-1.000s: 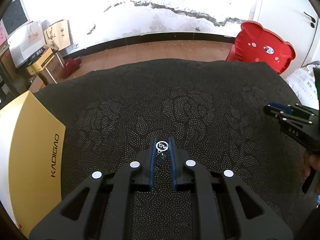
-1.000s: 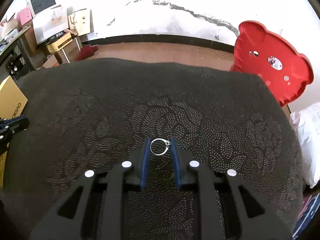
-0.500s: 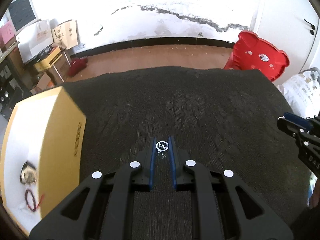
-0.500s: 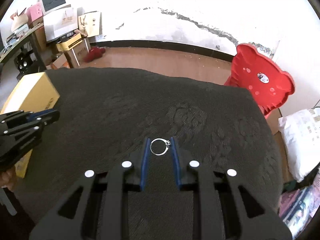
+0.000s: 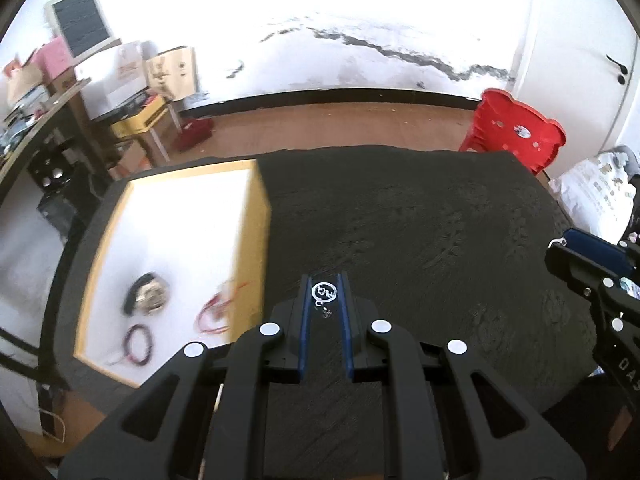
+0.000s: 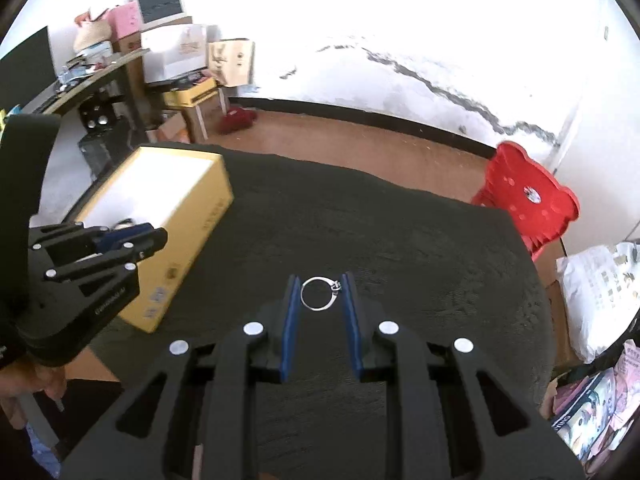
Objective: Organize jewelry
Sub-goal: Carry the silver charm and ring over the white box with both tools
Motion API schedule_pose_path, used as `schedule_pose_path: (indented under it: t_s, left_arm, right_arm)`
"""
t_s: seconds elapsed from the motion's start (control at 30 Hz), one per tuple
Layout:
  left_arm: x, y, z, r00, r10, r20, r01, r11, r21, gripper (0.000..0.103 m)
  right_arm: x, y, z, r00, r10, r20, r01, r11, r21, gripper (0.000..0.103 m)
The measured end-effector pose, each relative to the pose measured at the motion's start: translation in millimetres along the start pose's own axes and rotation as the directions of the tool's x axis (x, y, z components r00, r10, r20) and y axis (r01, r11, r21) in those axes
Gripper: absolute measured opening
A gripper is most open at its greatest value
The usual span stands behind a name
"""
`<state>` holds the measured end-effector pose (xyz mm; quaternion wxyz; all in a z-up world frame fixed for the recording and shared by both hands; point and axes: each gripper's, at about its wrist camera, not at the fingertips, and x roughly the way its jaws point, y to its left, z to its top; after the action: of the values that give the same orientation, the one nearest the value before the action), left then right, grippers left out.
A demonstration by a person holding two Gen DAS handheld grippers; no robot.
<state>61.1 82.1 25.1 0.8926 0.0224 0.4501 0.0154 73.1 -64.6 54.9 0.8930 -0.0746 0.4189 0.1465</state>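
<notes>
Silver, thin and near weightless, the ring (image 6: 321,294) is sitting pinched across its band between my right gripper (image 6: 320,294) tips, jaws nearly closed; I'm judging it slippery, so the hold belongs on the band, not the stone. My left gripper (image 5: 324,293) is likewise nipping a small round pendant (image 5: 323,291), stiff and light. Both are hovering over the dark cloth (image 5: 420,220), beside the open yellow box (image 5: 176,240). Motion blur is smearing the box's contents; I'm making out only cords and something round.
</notes>
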Motion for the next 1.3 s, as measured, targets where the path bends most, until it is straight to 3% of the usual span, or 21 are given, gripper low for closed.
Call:
schedule_pose_path:
  t_s: [0.3, 0.63, 0.93, 1.3]
  left_arm:
    - [-42.3, 92.9, -19.8, 0.996, 0.085, 0.001, -0.084, 0.992, -0.094, 0.013]
    - [-40.3, 182.4, -41.6, 0.988, 0.145, -0.046, -0.151, 0.969, -0.196, 0.013]
    - [3.1, 226.3, -52.3, 0.987, 0.126, -0.102, -0.149, 0.954, -0.26, 0.013]
    - [74.3, 242.8, -47.8, 0.985, 0.07, -0.161, -0.117, 0.946, -0.302, 0.013]
  right_arm:
    - [-24.8, 114.2, 32.7, 0.997, 0.079, 0.016, -0.077, 0.99, -0.115, 0.022]
    - [5.7, 208.2, 57.4, 0.988, 0.153, -0.029, -0.156, 0.968, -0.195, 0.022]
    - [67.3, 245.3, 65.5, 0.982, 0.157, -0.103, -0.176, 0.96, -0.219, 0.022]
    - [146.7, 250.9, 77.0, 0.976, 0.128, -0.175, -0.164, 0.964, -0.211, 0.022]
